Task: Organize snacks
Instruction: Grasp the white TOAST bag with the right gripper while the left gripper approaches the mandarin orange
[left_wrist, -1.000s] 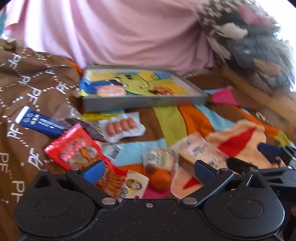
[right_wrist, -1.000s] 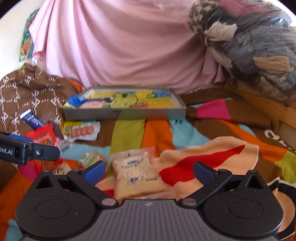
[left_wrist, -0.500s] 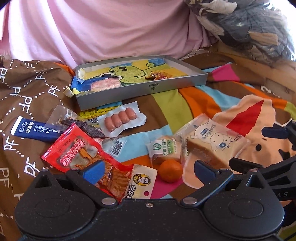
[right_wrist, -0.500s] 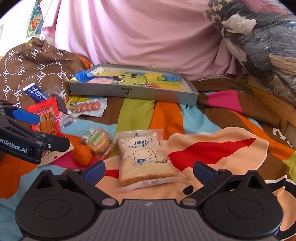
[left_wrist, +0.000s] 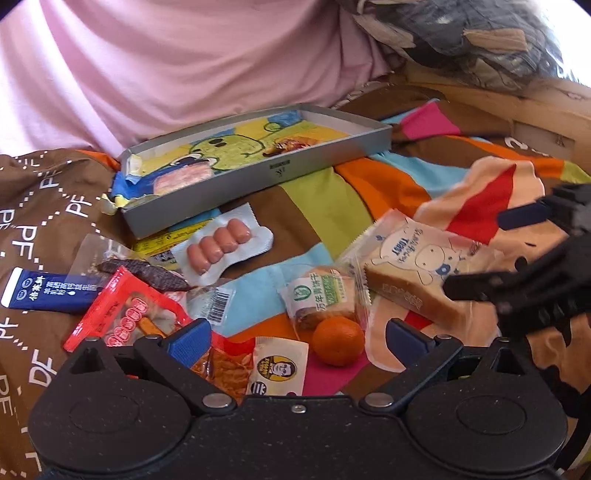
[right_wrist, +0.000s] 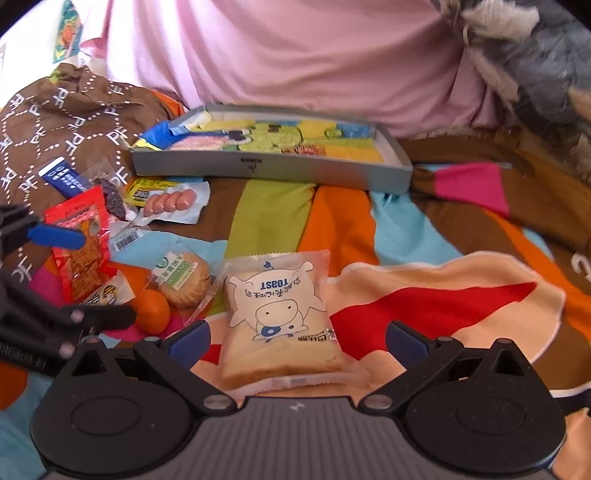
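The right gripper (right_wrist: 297, 338) is held with jaws spread around the clear-wrapped slice of toast (right_wrist: 282, 317), not yet closed on it. The left gripper (left_wrist: 297, 338) is likewise spread and empty above the small orange mandarin (left_wrist: 338, 340) and the red crinkly snack packet (left_wrist: 127, 317). The shallow grey cardboard tray (right_wrist: 271, 168) lies well apart, further back. The slippery film could be pinched alone, so that the bread sags or slips out. "TOAST" is printed on the wrapper; "PF" repeats on the brown cloth (right_wrist: 74, 122).
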